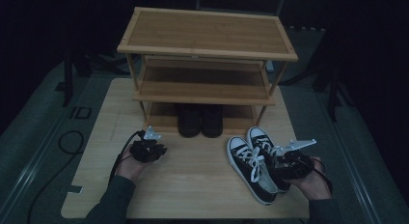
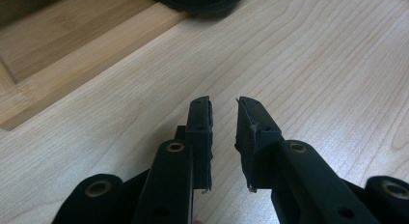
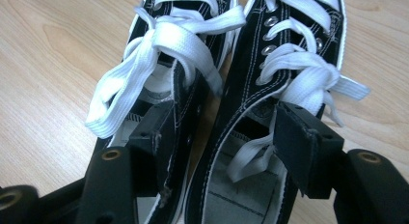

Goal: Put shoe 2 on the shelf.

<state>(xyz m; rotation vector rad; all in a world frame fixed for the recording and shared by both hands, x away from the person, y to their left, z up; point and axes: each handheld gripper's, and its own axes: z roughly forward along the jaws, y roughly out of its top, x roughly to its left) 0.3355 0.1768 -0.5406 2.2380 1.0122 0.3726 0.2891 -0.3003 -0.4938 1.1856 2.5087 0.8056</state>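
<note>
Right hand-held gripper (image 3: 219, 137) is straddling both black sneakers' (image 3: 251, 89) inner walls, jaws wide; left hand-held gripper (image 2: 224, 120) is hovering nearly closed, empty, over worktop (image 2: 313, 64).

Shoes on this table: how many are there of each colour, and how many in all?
Black shoes with white laces and white toe caps: 2, side by side on the table, one beside the other, at the right gripper.
Plain dark shoes: 2, one next to the other, on the bottom shelf of the wooden rack.
Total: 4 shoes.
</note>
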